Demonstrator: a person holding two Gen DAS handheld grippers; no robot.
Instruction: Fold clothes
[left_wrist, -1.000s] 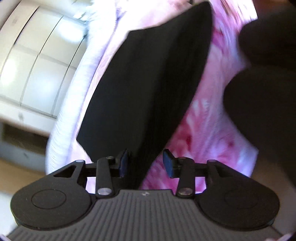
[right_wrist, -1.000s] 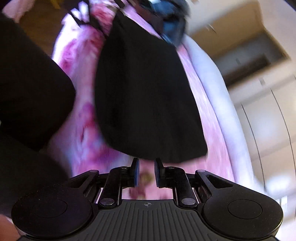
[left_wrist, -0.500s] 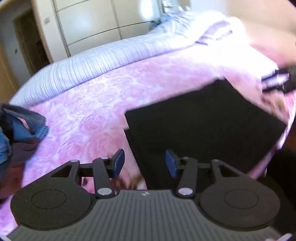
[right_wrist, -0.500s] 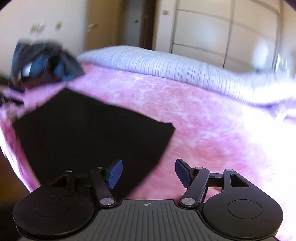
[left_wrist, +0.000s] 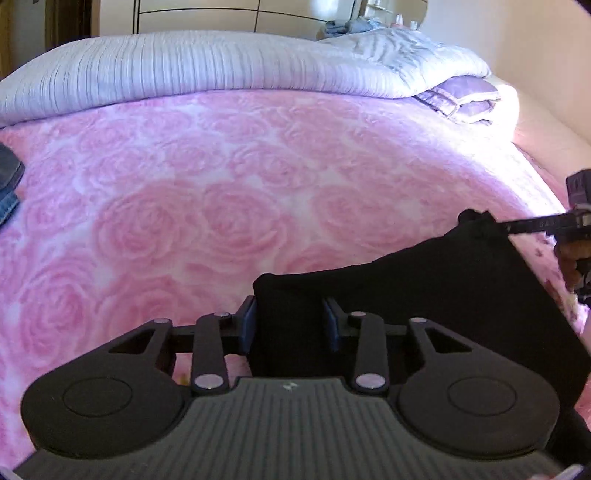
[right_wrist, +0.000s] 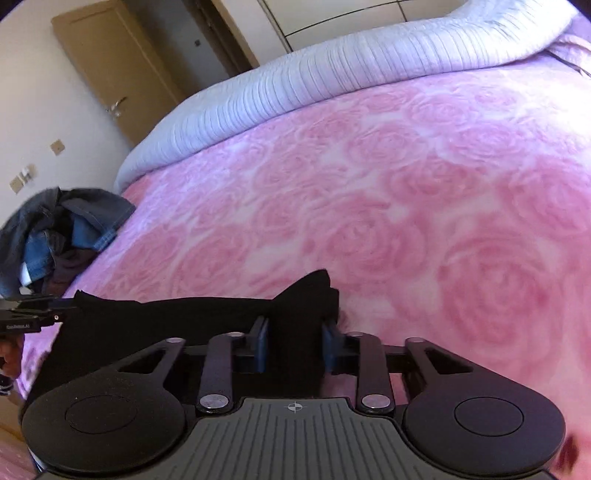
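Note:
A black garment (left_wrist: 443, 295) lies folded on the near edge of a pink rose-patterned bed cover (left_wrist: 221, 203). My left gripper (left_wrist: 290, 325) is open, with the garment's near-left corner between its blue pads. My right gripper (right_wrist: 293, 345) is also open, with the garment's other corner (right_wrist: 310, 295) bunched up between its pads. Each gripper's tip shows in the other's view, the right one at the far right (left_wrist: 528, 225) and the left one at the far left (right_wrist: 33, 314), both at the garment's edge.
A lilac ribbed duvet (left_wrist: 221, 66) is rolled along the far side of the bed, with a lilac pillow (left_wrist: 461, 96) at the right. A heap of denim clothes (right_wrist: 59, 229) sits at the left end. A wardrobe and a brown door (right_wrist: 122, 62) stand behind.
The garment hung in the air a second ago; now it lies on the bed. Both grippers have come down to its near corners. The right gripper opened half a second ago and has since narrowed.

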